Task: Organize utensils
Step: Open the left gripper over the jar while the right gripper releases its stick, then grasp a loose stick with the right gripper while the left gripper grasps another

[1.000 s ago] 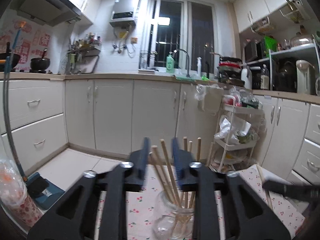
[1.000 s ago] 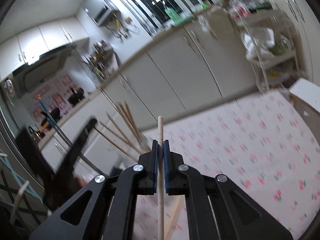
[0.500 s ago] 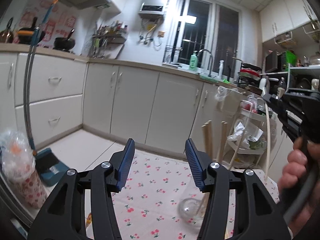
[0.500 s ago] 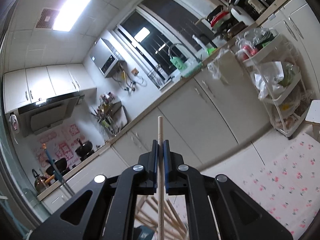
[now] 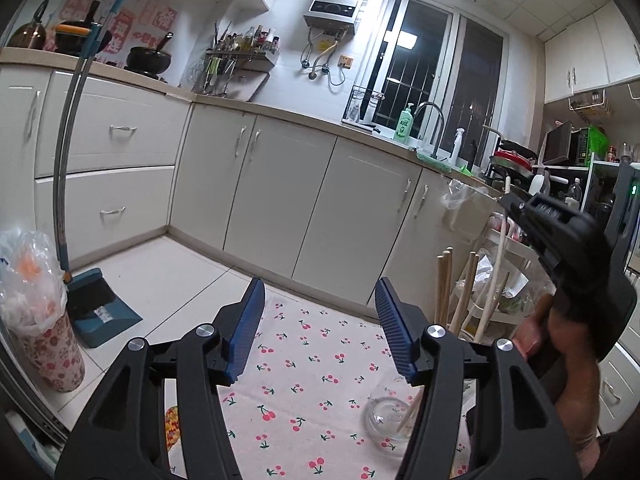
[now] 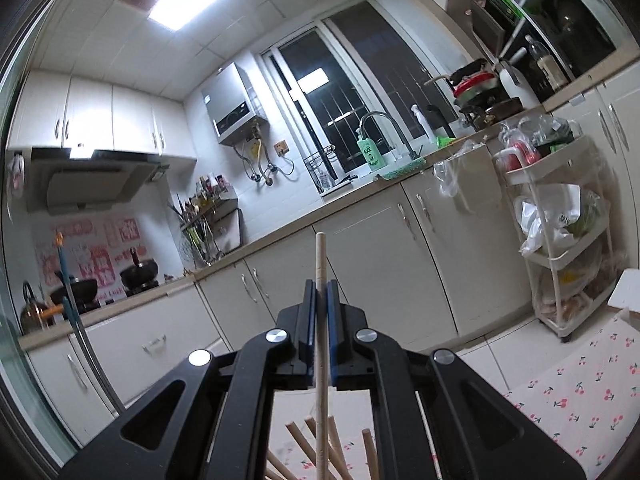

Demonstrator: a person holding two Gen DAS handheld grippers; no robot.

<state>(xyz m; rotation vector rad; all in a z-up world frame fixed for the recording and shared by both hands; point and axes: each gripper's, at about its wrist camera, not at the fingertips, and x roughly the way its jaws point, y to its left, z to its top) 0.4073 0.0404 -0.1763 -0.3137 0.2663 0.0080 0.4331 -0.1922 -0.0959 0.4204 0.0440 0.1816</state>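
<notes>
- The right tool (image 6: 319, 308) is clenched on a single wooden chopstick (image 6: 320, 320), which runs upright between its blue pads and pokes out above them.
- The left tool (image 5: 320, 330) hangs released, jaws wide, above the cherry-print cloth (image 5: 304, 364) covering the desk.
- To its right, a glass jar (image 5: 390, 416) holds more chopsticks (image 5: 444, 288).
- Beyond, the right hand (image 5: 560, 344) grips its tool's handle, raised above the jar.
</notes>
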